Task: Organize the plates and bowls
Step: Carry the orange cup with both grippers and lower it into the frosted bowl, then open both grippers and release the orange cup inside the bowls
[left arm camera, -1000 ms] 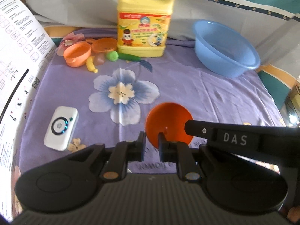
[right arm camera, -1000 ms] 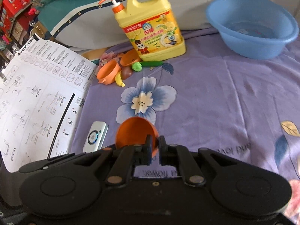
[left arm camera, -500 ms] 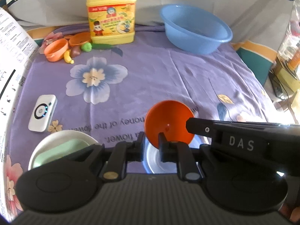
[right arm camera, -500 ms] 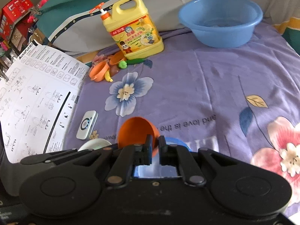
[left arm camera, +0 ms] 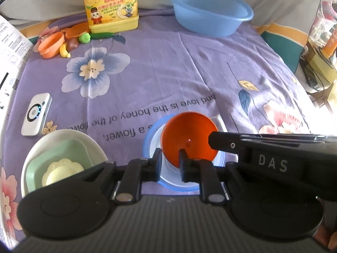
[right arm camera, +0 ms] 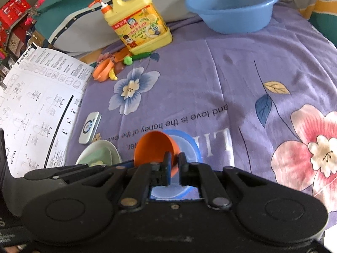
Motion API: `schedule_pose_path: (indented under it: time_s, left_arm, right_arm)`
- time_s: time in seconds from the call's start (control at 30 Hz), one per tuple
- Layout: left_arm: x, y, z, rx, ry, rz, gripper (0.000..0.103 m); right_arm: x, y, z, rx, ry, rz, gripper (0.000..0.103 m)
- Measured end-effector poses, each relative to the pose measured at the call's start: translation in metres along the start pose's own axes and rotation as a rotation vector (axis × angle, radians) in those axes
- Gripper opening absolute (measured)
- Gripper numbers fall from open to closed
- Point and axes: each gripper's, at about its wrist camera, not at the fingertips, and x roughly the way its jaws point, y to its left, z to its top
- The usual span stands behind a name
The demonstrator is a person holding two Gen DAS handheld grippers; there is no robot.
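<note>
Fingers of the right gripper (right arm camera: 173, 164) pinch the rim of the orange bowl (right arm camera: 154, 149), tilted over the blue-rimmed plate (right arm camera: 189, 145), probably so it can be set down there as a stack. The left gripper (left arm camera: 170, 162) straddles the same bowl's near edge; whether it truly clamps is unclear, though it looks placed to steady the bowl. To the left, the white bowl (left arm camera: 38, 147) already holds a green dish (left arm camera: 69, 154), suggesting nesting is the plan. Farther off stand the detergent jug (right arm camera: 139, 21) and blue basin (right arm camera: 231, 6).
</note>
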Motion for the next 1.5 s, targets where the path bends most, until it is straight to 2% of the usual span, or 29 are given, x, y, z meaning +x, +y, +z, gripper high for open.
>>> schedule_pose_path:
  time_s: [0.63,0.7,0.73,0.77,0.8,0.83,0.87,0.9,0.93,0.97,1.03,1.13,1.23,1.5]
  left_arm:
    - [0.018,0.002,-0.003,0.006,0.041,-0.002,0.017]
    - [0.016,0.003,-0.004,0.007,0.028,-0.001,0.028]
    - [0.014,0.004,-0.004,0.008,0.017,-0.011,0.033]
    - [0.011,0.004,-0.005,0.008,0.003,-0.013,0.048]
    - [0.007,0.003,-0.005,0.015,-0.013,0.025,0.064]
    - [0.003,0.002,-0.005,0.03,-0.036,0.066,0.07]
    - [-0.001,0.001,-0.005,0.047,-0.061,0.099,0.082]
    - [-0.007,0.002,-0.006,0.056,-0.089,0.113,0.092]
    - [-0.012,0.003,-0.007,0.054,-0.111,0.111,0.096]
    - [-0.017,0.005,-0.007,0.049,-0.129,0.106,0.103]
    - [-0.023,0.009,-0.009,0.044,-0.15,0.107,0.103]
    - [-0.024,0.015,-0.01,0.039,-0.15,0.116,0.103]
    - [-0.023,0.025,-0.013,0.008,-0.134,0.105,0.103]
    - [-0.022,0.048,-0.022,-0.067,-0.121,0.076,0.103]
  right_arm:
    - [0.022,-0.001,-0.002,0.001,0.054,-0.014,0.011]
    - [0.022,0.001,-0.001,-0.002,0.051,-0.015,0.016]
    - [0.02,0.002,0.0,-0.001,0.047,-0.004,0.022]
    - [0.019,0.003,0.0,-0.004,0.042,-0.001,0.03]
    - [0.016,0.005,0.001,-0.015,0.029,-0.015,0.032]
    - [0.013,0.008,0.003,-0.032,0.013,-0.031,0.044]
    - [0.009,0.009,0.003,-0.041,0.0,-0.038,0.059]
    - [0.005,0.01,0.005,-0.048,-0.016,-0.038,0.067]
    - [0.002,0.011,0.005,-0.052,-0.028,-0.037,0.08]
    - [-0.001,0.012,0.006,-0.061,-0.042,-0.043,0.087]
    - [-0.005,0.014,0.006,-0.08,-0.058,-0.064,0.092]
    - [-0.005,0.014,0.006,-0.091,-0.058,-0.092,0.093]
    - [-0.005,0.01,0.002,-0.08,-0.056,-0.113,0.102]
    - [-0.008,-0.005,-0.007,-0.042,-0.046,-0.173,0.103]
